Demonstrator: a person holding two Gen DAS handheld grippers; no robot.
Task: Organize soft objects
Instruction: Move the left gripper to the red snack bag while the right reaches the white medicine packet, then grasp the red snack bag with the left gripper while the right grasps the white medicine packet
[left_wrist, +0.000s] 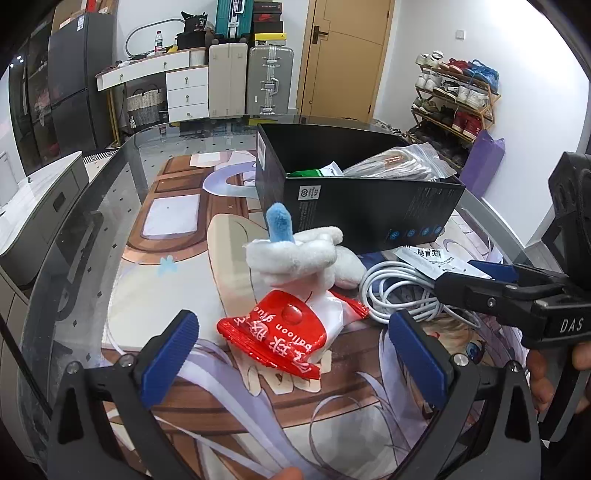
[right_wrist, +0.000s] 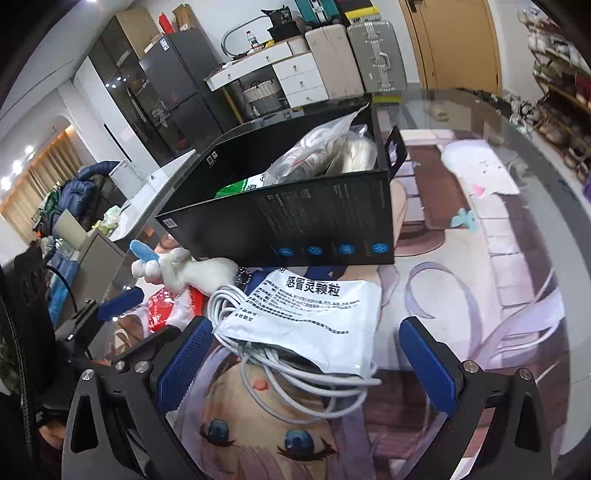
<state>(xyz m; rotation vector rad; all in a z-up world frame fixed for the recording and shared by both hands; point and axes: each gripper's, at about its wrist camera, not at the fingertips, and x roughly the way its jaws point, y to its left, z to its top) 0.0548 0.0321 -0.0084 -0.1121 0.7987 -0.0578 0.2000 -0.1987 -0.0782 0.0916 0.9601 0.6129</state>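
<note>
The open black cardboard box already holds clear-bagged soft goods and a green packet. Outstanding beside it on the table: white plush toy, coiled white cable, white printed sachet, red-and-white balloon-glue packet. Left gripper and right gripper both gape wide, empty.

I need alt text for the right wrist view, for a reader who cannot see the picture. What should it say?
The open right gripper frames a white medicine packet lying on a coiled white cable, on a table mat printed with an anime face. Behind them stands an open black box holding bagged items, with a white plush toy to its left.
</note>
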